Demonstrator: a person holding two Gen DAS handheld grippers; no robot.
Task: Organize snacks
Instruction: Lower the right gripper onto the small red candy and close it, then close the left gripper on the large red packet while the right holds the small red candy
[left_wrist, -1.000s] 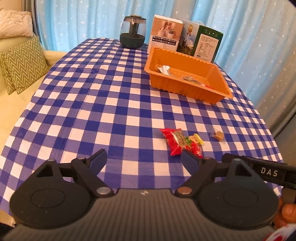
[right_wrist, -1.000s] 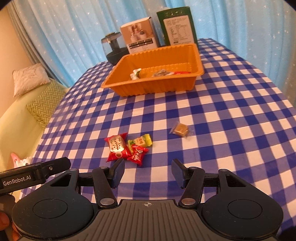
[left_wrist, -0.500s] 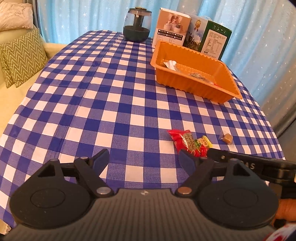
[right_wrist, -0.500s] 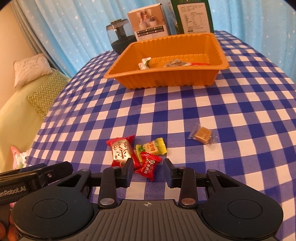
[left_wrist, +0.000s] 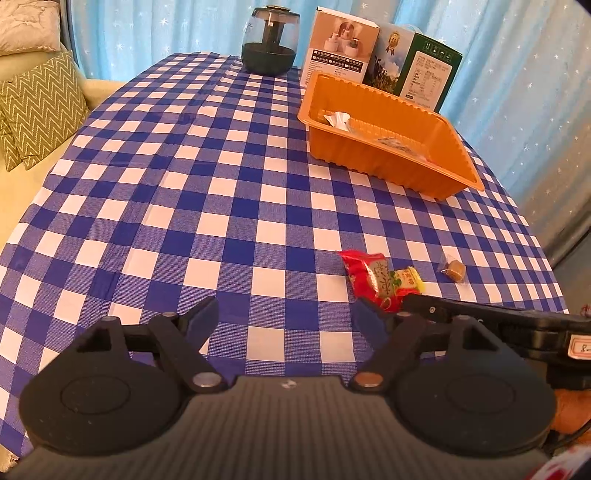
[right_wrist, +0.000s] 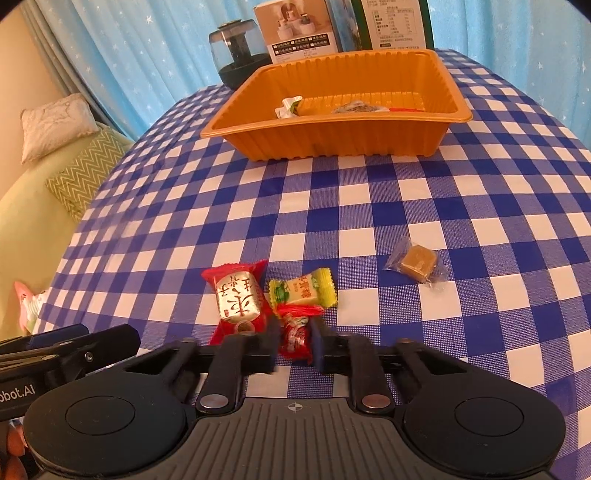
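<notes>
Two claws are in play, and my right claw (right_wrist: 293, 341) is the busy one: its jaws are clenched on the small red candy (right_wrist: 295, 332), pinching the wrapper across its narrow middle so the crinkled ends stick out above and below. I came in low and steep because the sweet lies flat on the checked tablecloth (right_wrist: 369, 206), and a shallow approach would only skid over it.

Just left of the grip sits the big red packet (right_wrist: 236, 295), touching or nearly touching my left finger, and just beyond it the yellow-green candy (right_wrist: 304, 291), close against the red wrapper's far end. I'd judge a straight lift is needed, or the neighbours get dragged along. Off to the right, well apart, lies the brown toffee (right_wrist: 417, 262) in clear film.

My left claw (left_wrist: 288, 321) hangs released, jaws slowly narrowing with only cloth between them, parked to the left so it stays out of the way. In its view the right claw's finger reaches in beside the red pile.

Far across the table waits the orange tray (right_wrist: 332, 136), already holding a few wrapped sweets, with boxes (right_wrist: 306, 33) and a dark jar (right_wrist: 236, 51) behind it. That's the destination.
</notes>
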